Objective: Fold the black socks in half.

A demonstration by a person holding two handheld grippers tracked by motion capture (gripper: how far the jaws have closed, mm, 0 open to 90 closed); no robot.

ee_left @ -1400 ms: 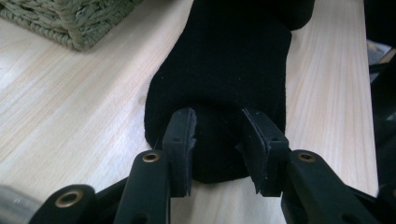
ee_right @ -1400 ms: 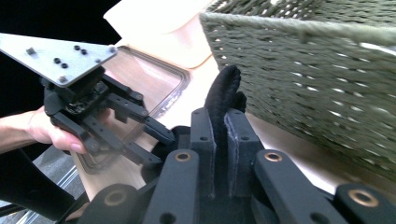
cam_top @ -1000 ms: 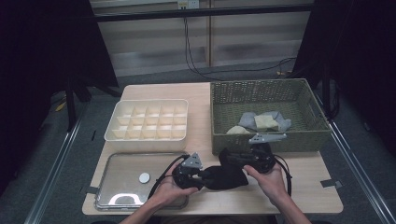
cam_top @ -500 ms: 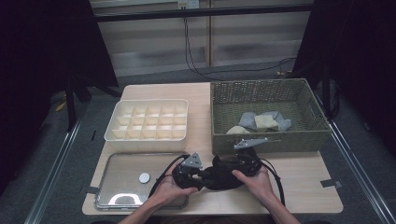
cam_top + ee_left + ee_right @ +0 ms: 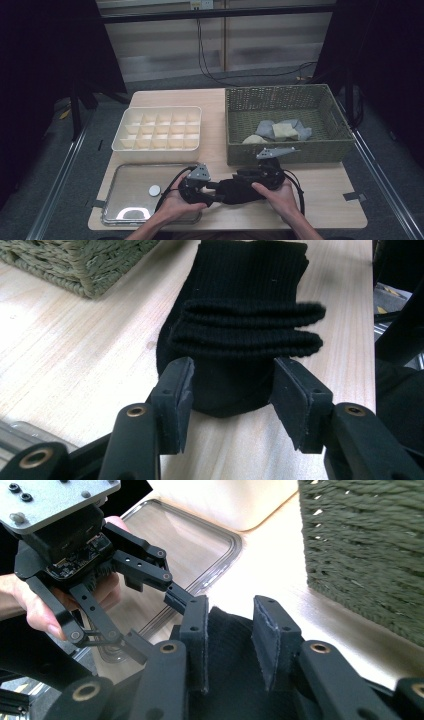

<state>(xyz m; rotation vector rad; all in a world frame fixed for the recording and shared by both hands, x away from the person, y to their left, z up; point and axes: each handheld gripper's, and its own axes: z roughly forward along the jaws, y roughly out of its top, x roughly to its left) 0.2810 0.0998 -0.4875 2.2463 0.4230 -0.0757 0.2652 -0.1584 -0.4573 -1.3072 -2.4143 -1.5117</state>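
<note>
A folded black sock [image 5: 240,190] lies on the wooden table near its front edge, between both hands. My left gripper [image 5: 232,390] points at it from the left. Its jaws have just been opening and stand open, with the sock's rounded end [image 5: 245,300] between the pads. My right gripper [image 5: 230,630] comes from the right and has also just been opening. A gap shows between its pads, with the sock [image 5: 227,680] under and between them. The left gripper [image 5: 155,622] faces it at close range. In the high view the left gripper [image 5: 216,192] and right gripper [image 5: 245,177] meet over the sock.
A green wicker basket [image 5: 285,150] behind the right hand holds several folded cloths [image 5: 282,130]. A white compartment box [image 5: 157,145] stands at the back left. A metal tray [image 5: 130,175] with a small white disc [image 5: 154,190] lies at the front left.
Both hands stay at the sock near the front edge. The right gripper shifted slightly, and the sock still lies between the two grippers.
</note>
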